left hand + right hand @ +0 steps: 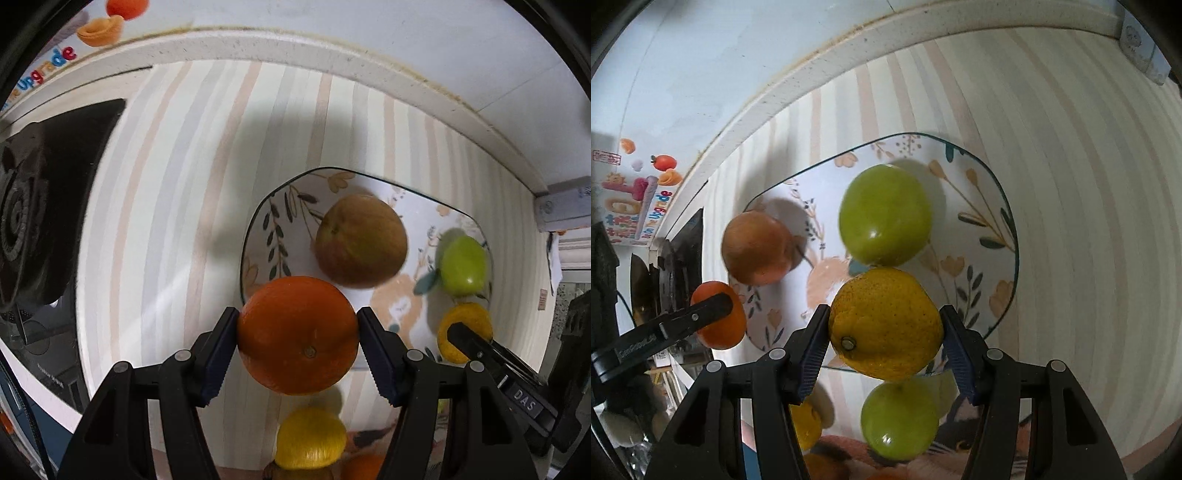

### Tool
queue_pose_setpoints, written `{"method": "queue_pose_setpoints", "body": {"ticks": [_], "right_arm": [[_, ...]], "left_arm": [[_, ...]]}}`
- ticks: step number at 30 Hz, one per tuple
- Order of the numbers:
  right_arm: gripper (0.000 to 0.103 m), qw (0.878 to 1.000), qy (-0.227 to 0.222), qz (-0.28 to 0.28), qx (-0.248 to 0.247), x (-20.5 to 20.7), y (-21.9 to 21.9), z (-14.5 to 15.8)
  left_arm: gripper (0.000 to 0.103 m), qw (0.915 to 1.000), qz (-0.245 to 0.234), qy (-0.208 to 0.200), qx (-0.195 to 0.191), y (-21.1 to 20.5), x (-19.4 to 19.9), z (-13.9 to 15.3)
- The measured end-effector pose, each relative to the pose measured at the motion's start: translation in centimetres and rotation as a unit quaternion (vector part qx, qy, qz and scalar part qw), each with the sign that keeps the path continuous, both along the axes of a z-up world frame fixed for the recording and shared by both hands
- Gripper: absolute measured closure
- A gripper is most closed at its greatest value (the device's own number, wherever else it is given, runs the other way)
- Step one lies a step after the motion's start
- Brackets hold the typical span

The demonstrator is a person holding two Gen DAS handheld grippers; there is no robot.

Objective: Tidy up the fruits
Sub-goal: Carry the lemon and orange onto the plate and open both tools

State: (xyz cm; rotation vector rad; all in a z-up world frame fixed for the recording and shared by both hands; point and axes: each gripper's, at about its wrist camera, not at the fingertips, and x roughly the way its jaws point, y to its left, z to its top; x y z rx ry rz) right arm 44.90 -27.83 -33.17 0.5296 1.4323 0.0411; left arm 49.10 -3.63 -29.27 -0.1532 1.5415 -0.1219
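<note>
My left gripper (297, 334) is shut on an orange (297, 335) and holds it over the near left rim of a floral plate (280, 192). On the plate lie a reddish-brown apple (361, 240) and a green apple (463, 265). My right gripper (885, 326) is shut on a yellow lemon (885, 323), held over the plate's (982, 192) near edge. The green apple (885, 219) and brown apple (757, 247) also show in the right wrist view, as does the orange (718, 320) in the left gripper.
The plate sits on a striped cloth (166, 206) against a white wall ledge (258, 44). A black stove burner (40, 206) is at the left. Below the grippers lie another lemon (310, 437) and a second green apple (899, 421).
</note>
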Motion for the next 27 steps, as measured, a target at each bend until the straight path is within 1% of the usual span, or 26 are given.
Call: {"method": "queue_pose_setpoints", "body": {"ticks": [4, 5, 7, 8, 9, 13, 16, 18, 19, 20, 21, 23, 27], "right_arm": [[0.041, 1.0, 0.009, -0.002, 0.008, 0.1, -0.1, -0.8], [0.04, 1.0, 0.008, -0.003, 0.012, 0.1, -0.2, -0.9], [0.036, 1.0, 0.008, -0.004, 0.014, 0.0, -0.4, -0.8], [0.031, 1.0, 0.006, -0.005, 0.013, 0.0, -0.8, -0.5], [0.029, 1.0, 0.004, -0.005, 0.008, 0.0, -0.9, -0.2], [0.029, 1.0, 0.001, 0.002, -0.006, 0.0, -1.1, 1.1], [0.026, 1.0, 0.002, 0.009, -0.024, -0.2, -0.8, 2.1], [0.015, 0.999, 0.0, 0.017, -0.033, -0.4, -0.4, 2.8], [0.013, 0.999, 0.001, 0.024, -0.039, -0.5, -0.2, 3.0], [0.011, 0.998, 0.003, 0.036, -0.054, -0.8, 0.2, 3.4], [0.011, 0.997, 0.004, 0.044, -0.067, -0.9, 0.5, 3.6], [0.011, 0.994, 0.008, 0.058, -0.092, -1.5, 1.2, 4.0], [0.01, 0.989, 0.006, 0.074, -0.125, -2.8, 2.1, 4.9]], "left_arm": [[0.04, 0.9998, 0.0, 0.02, 0.002, -0.1, 0.6, -1.7], [0.04, 0.9999, -0.004, 0.016, 0.004, -0.2, 0.6, -1.8], [0.04, 0.9998, -0.009, 0.014, 0.009, -0.4, 0.6, -1.9], [0.04, 0.9998, -0.01, 0.015, 0.011, -0.5, 0.6, -2.0], [0.04, 0.9997, -0.012, 0.017, 0.014, -0.6, 0.6, -2.1], [0.04, 0.9994, -0.015, 0.024, 0.022, -0.8, 0.6, -2.1], [0.04, 0.9995, -0.004, 0.029, 0.015, -0.9, 0.7, -2.0], [0.036, 0.9996, 0.003, 0.027, 0.01, -0.8, 0.7, -1.7], [0.034, 0.9997, 0.003, 0.023, 0.011, -0.7, 0.6, -1.3], [0.03, 0.9997, 0.002, 0.017, 0.014, -0.6, 0.4, -1.0], [0.023, 0.9997, -0.001, 0.012, 0.022, -0.4, 0.1, -0.6], [0.017, 0.999, -0.007, 0.005, 0.044, -0.2, -0.6, 0.0], [0.016, 0.999, -0.011, 0.001, 0.044, 0.2, -2.4, 0.9]]}}
